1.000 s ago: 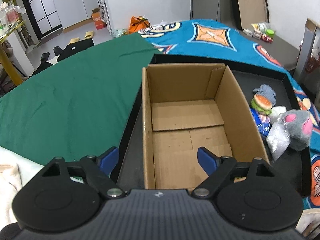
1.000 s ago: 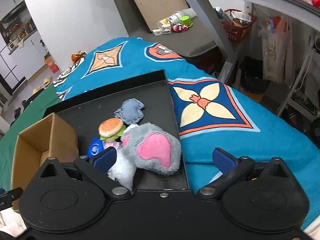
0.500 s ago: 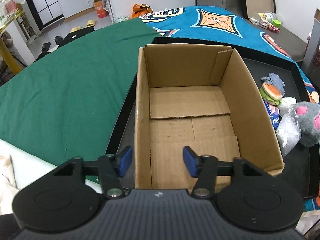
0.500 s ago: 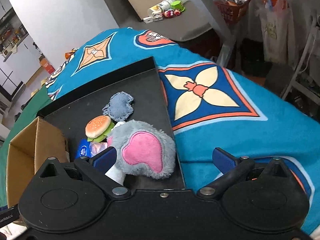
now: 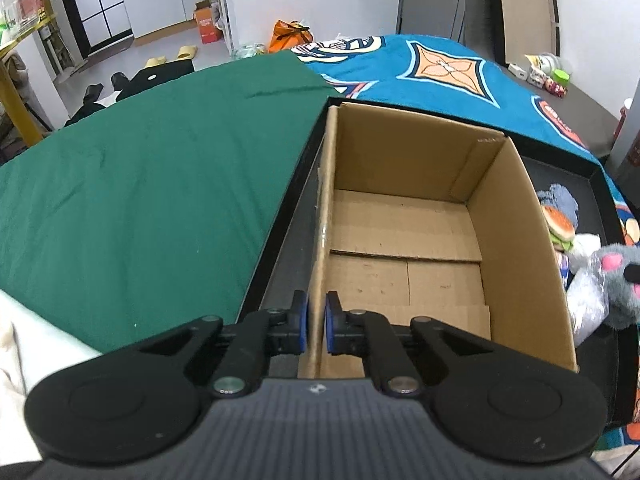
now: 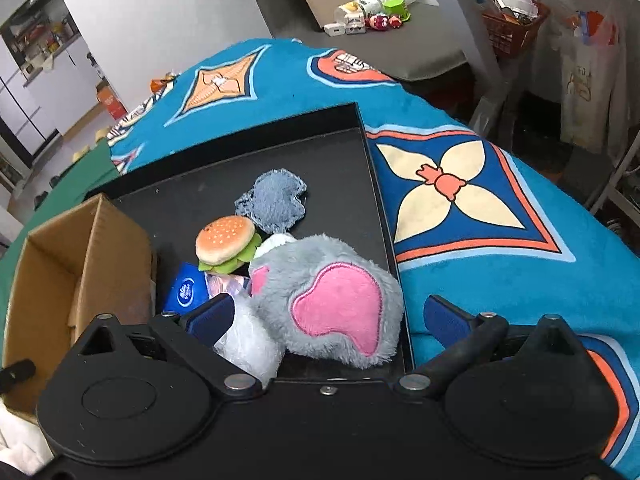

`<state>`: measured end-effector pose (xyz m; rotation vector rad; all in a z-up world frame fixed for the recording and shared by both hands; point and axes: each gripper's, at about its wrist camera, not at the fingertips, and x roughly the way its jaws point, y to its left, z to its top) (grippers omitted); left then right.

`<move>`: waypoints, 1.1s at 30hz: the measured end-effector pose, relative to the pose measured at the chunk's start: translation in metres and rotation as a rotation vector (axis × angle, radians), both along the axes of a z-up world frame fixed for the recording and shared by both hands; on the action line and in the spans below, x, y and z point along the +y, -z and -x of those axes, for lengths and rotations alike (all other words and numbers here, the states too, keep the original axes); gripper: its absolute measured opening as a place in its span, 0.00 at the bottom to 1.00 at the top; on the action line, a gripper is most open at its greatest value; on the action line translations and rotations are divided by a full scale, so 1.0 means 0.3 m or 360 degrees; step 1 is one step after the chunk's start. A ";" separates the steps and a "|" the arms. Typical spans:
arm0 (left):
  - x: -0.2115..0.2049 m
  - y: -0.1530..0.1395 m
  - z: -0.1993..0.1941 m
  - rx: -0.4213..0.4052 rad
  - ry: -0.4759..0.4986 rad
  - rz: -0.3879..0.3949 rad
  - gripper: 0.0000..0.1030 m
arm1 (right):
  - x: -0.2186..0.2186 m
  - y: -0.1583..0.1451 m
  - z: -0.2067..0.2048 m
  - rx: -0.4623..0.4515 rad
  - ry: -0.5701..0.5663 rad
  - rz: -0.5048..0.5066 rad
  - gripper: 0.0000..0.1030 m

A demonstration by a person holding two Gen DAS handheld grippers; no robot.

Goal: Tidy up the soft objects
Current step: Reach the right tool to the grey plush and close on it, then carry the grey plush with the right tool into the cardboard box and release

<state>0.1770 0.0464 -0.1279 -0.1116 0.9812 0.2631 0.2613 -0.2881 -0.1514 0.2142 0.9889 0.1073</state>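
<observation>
- Left wrist view: left hand-held gripper (image 5: 316,330) clamped on the left wall of the open brown cardboard box (image 5: 404,216), near the close corner; one blue pad outside the wall, one inside.
- Box sits in the shallow black tray (image 5: 280,240), at its left side. Nothing inside it but its own bottom flaps.
- Tray rests on a bed w/ green cloth (image 5: 152,184) on the left & blue patterned blanket (image 5: 436,68) beyond.
- Soft items lie right of the box, partly hidden by its wall: burger plush (image 5: 558,226), grey-blue fabric piece (image 5: 560,198), grey-pink fluffy plush (image 5: 618,284), clear plastic bag (image 5: 586,302).
- Right wrist view: right hand-held gripper (image 6: 326,316) spread wide, gripping nothing. Grey-pink fluffy plush (image 6: 332,300) sits between its blue pads, near the tray's right rim (image 6: 382,208).
- Left pad is over the clear plastic bag (image 6: 250,344); contact unclear.
- Burger plush (image 6: 226,242) just behind the fluffy one, grey-blue fabric piece (image 6: 274,198) beyond it, blue packet (image 6: 188,290) beside the box (image 6: 80,256).
</observation>
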 end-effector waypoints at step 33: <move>0.061 0.001 -0.006 -0.0112 0.0007 0.0065 0.09 | 0.064 -0.068 0.049 -0.0054 0.0093 0.0180 0.57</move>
